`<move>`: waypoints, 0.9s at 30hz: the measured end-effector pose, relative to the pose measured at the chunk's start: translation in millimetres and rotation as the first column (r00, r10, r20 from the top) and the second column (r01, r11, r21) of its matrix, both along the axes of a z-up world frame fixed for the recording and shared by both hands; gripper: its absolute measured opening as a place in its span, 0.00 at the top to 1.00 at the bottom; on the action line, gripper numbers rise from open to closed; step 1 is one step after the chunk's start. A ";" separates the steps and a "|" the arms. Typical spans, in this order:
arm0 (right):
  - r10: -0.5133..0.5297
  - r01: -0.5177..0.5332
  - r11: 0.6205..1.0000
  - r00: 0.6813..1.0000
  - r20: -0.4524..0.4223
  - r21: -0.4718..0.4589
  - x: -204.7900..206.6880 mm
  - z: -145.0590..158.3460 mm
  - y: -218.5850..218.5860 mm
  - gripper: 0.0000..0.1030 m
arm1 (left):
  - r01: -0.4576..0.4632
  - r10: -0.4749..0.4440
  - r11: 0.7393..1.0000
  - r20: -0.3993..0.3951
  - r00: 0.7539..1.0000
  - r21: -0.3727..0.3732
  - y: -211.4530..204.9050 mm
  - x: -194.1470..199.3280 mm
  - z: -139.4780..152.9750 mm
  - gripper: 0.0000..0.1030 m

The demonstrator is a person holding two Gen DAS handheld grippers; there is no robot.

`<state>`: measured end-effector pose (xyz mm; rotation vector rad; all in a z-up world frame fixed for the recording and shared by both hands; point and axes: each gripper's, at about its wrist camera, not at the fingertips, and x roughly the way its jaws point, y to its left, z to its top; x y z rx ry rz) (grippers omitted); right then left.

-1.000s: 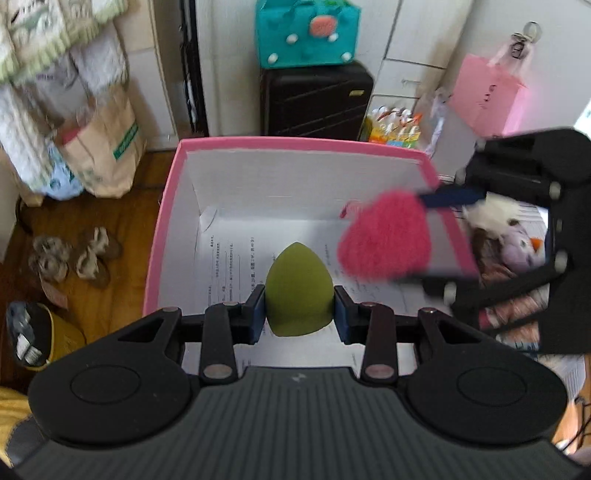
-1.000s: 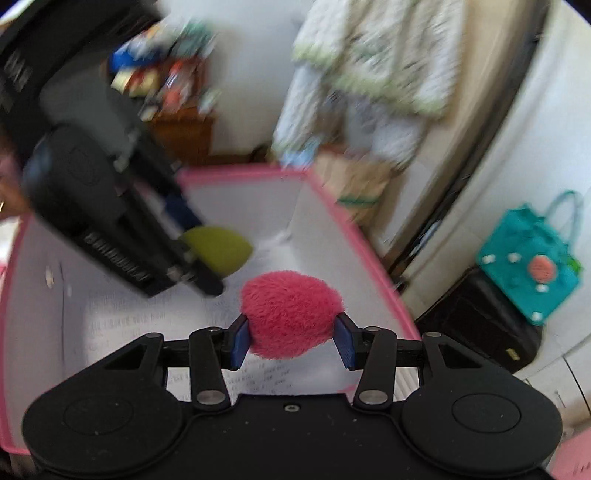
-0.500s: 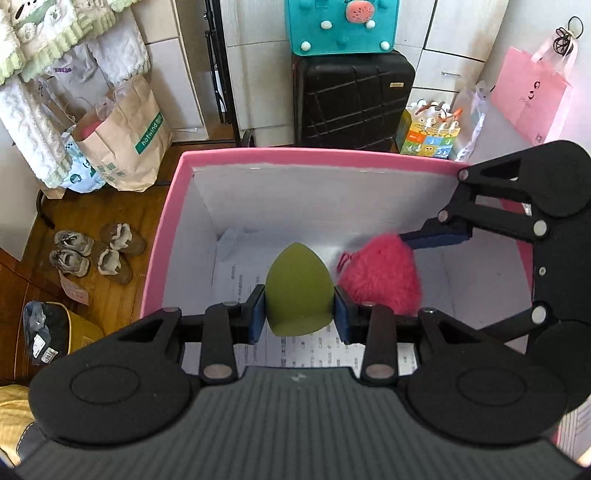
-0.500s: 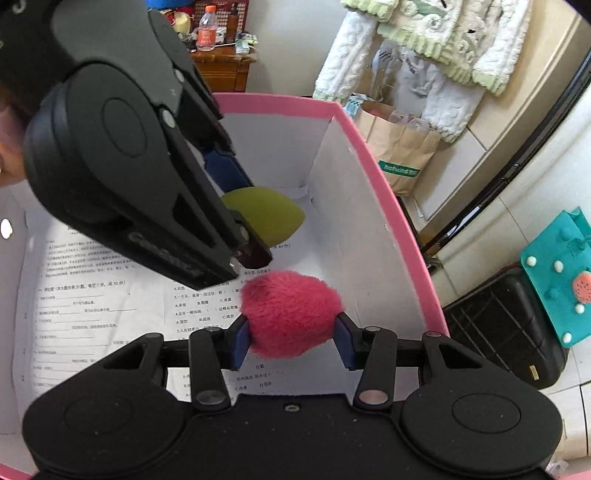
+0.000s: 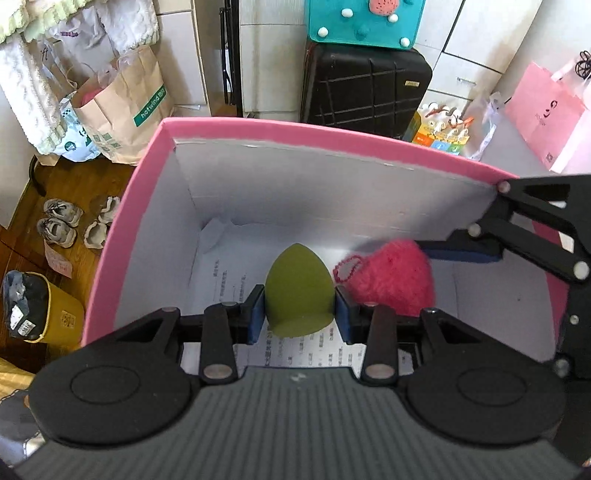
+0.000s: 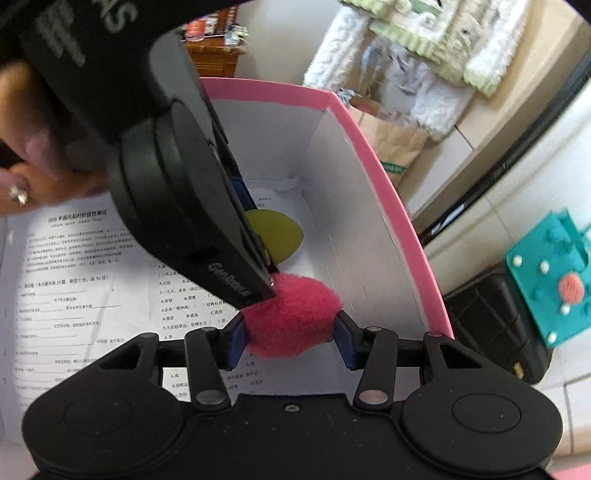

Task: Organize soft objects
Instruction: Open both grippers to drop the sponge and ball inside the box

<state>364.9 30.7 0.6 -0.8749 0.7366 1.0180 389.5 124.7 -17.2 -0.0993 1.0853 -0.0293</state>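
An olive-green egg-shaped sponge (image 5: 297, 291) sits between the blue pads of my left gripper (image 5: 300, 317), low inside a pink box (image 5: 332, 136) with white walls. The pads still touch the sponge while the jaws are opening. Just right of it is a fluffy pink ball (image 5: 388, 280) with a small loop. My right gripper (image 6: 291, 339) is shut on that ball (image 6: 291, 317), close to the box's right wall (image 6: 369, 240). In the right wrist view the left gripper's body covers most of the sponge (image 6: 280, 236). Printed paper (image 6: 92, 258) lines the box floor.
Behind the box stand a black suitcase (image 5: 365, 88) with a teal bag (image 5: 365, 22) on it, a brown paper bag (image 5: 125, 103) and a pink bag (image 5: 543, 118). Shoes (image 5: 62, 225) and a yellow bin (image 5: 40, 314) are on the wooden floor at left. A person's hand (image 6: 22, 147) holds the left gripper.
Both grippers have sunk from above the rim down into the box. The pink ball has come down beside the green sponge, and the two grippers now nearly touch.
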 end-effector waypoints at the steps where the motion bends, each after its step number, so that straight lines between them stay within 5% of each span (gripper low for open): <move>1: -0.013 0.013 1.000 1.000 -0.011 0.004 1.0 0.7 -1.6 0.47 | 0.000 0.000 1.000 0.003 1.000 -0.001 -0.7 0.2 -1.0 0.63; 7: -0.052 0.052 0.998 0.999 -0.015 0.022 -3.1 2.8 -11.6 0.42 | -0.006 0.006 1.000 0.028 1.000 -0.018 -0.2 1.6 -0.8 0.59; 10: -0.079 0.080 0.996 0.997 -0.016 0.029 -5.2 5.5 -17.1 0.42 | 0.007 -0.006 1.000 0.039 0.999 -0.021 -1.5 -2.1 6.1 0.50; 17: -0.154 0.170 0.977 0.980 -0.123 0.126 -7.7 28.5 -35.9 0.42 | 0.031 -0.029 0.999 0.046 0.999 -0.044 1.2 -21.7 30.5 0.46; 27: -0.177 0.208 0.958 0.971 -0.163 0.197 -45.3 66.6 -57.9 0.41 | 0.105 -0.110 0.993 0.087 0.990 0.056 -3.7 -79.4 71.5 0.39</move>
